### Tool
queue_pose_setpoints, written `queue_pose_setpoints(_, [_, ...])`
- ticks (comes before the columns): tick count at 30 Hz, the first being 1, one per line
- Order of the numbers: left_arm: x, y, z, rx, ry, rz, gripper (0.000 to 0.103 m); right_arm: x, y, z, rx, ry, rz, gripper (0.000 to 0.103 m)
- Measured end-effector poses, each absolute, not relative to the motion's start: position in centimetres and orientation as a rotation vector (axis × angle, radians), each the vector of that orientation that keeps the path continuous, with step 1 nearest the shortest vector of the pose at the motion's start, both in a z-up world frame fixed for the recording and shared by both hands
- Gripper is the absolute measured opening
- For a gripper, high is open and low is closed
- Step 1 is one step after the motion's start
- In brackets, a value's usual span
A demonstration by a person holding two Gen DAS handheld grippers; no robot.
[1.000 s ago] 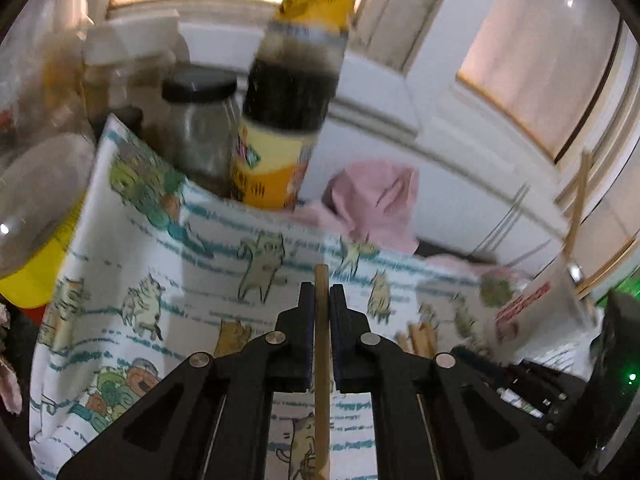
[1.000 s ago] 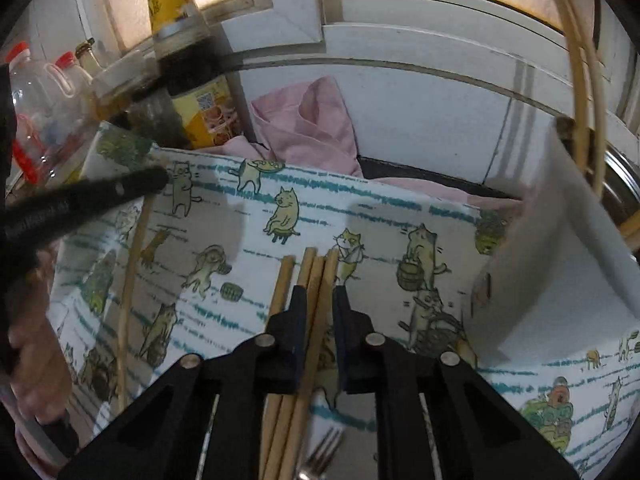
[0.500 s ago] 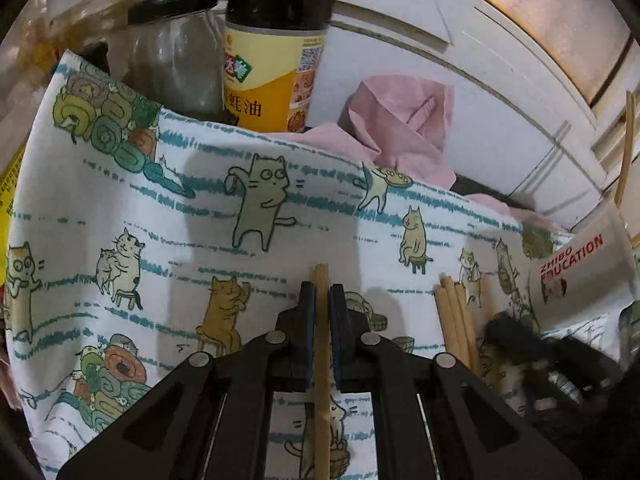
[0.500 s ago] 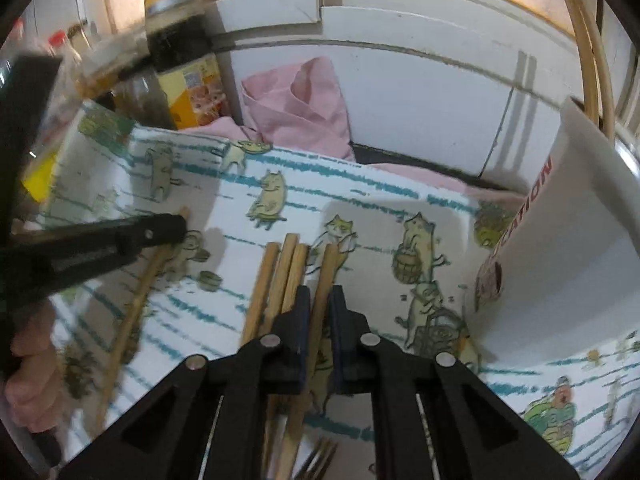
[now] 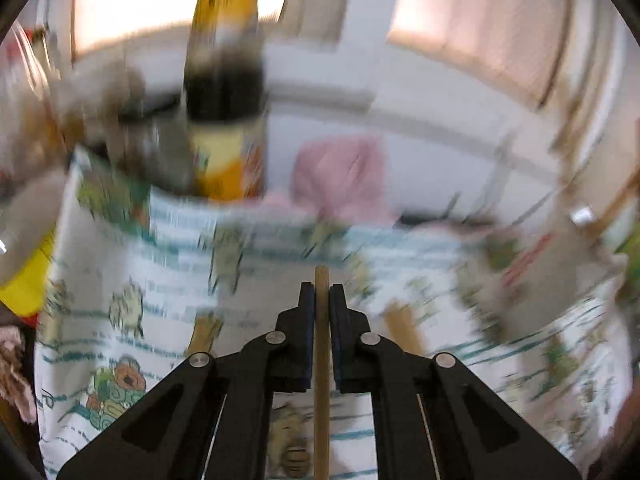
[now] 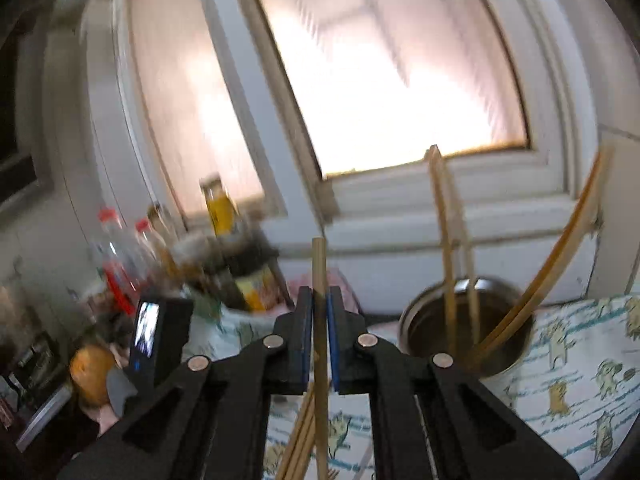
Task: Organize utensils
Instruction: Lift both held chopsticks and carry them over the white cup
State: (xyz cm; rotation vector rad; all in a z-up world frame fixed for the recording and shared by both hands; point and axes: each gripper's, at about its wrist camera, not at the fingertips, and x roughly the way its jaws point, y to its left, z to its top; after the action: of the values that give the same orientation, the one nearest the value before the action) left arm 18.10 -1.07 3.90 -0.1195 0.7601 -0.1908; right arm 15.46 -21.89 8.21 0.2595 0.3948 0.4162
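Note:
In the left wrist view my left gripper [image 5: 321,292] is shut on one wooden chopstick [image 5: 322,380], held over the cat-print cloth [image 5: 132,320]; the picture is blurred. More chopsticks [image 5: 404,330] lie on the cloth to the right. In the right wrist view my right gripper [image 6: 319,296] is shut on another wooden chopstick [image 6: 319,276], lifted and pointing up at the window. A round metal holder [image 6: 468,336] stands to its right with several chopsticks [image 6: 452,248] upright in it. Loose chopsticks [image 6: 298,440] lie on the cloth below the right gripper.
A dark sauce bottle [image 5: 226,92] with a yellow label, a jar [image 5: 152,136] and other bottles [image 6: 116,256] crowd the back left. A pink rag [image 5: 340,176] lies by the white window wall. The other handheld unit [image 6: 154,336] shows at the left in the right wrist view.
My right gripper has lifted its chopstick off the cloth and tilted upward, so the metal holder and the window now show. My left gripper has shifted with its chopstick still clamped.

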Motion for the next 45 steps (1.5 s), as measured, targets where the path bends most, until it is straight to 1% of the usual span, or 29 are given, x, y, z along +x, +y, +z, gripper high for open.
queue_pose_setpoints(4, [15.7, 1.1, 7.1, -0.245, 0.579, -0.259, 0.006, 14.0, -23.1, 10.5, 0.289, 0.302, 0.420, 0.007])
queue_pose_setpoints(8, [14.4, 5.1, 8.4, -0.433, 0.450, -0.182, 0.006, 12.2, -25.4, 12.3, 0.329, 0.236, 0.420, 0.007])
queue_pose_setpoints(11, [13.4, 7.4, 9.0, -0.535, 0.373, -0.210, 0.006, 12.0, -26.3, 12.6, 0.377, 0.195, 0.457, 0.008])
queue_pose_setpoints(16, [10.9, 7.9, 10.5, -0.515, 0.240, -0.249, 0.006, 11.2, -27.8, 13.3, 0.428, 0.126, 0.437, 0.009])
queue_pose_setpoints(19, [8.3, 8.5, 11.9, -0.483, 0.089, -0.206, 0.006, 11.0, -29.5, 13.5, 0.476, 0.096, 0.417, 0.009])
queue_pose_setpoints(20, [7.7, 8.5, 12.4, -0.477, 0.065, -0.209, 0.006, 10.9, -30.4, 13.6, 0.491, 0.092, 0.414, 0.009])
queue_pose_setpoints(28, [8.1, 4.3, 19.4, -0.532, 0.037, -0.459, 0.006, 10.7, -34.6, 13.6, 0.633, 0.018, 0.418, 0.008])
queue_pose_setpoints(33, [10.1, 2.4, 22.9, -0.659, -0.006, -0.562, 0.006, 11.6, -37.1, 13.1, 0.733, 0.000, 0.394, 0.009])
queue_pose_setpoints(36, [11.7, 1.0, 23.4, -0.688, -0.034, -0.508, 0.006, 12.3, -39.3, 12.0, 0.863, -0.004, 0.392, 0.008])
queue_pose_setpoints(41, [14.7, -2.0, 22.3, -0.658, -0.020, -0.373, 0.006, 12.8, -42.2, 9.7, 1.046, -0.040, 0.273, 0.008])
queue_pose_setpoints(42, [15.0, -2.6, 21.9, -0.647, -0.017, -0.354, 0.006, 12.8, -42.4, 9.6, 1.049, -0.041, 0.252, 0.008])
queue_pose_setpoints(45, [16.2, -4.1, 21.1, -0.613, 0.006, -0.324, 0.006, 12.6, -42.3, 10.5, 0.941, -0.066, 0.168, 0.008])
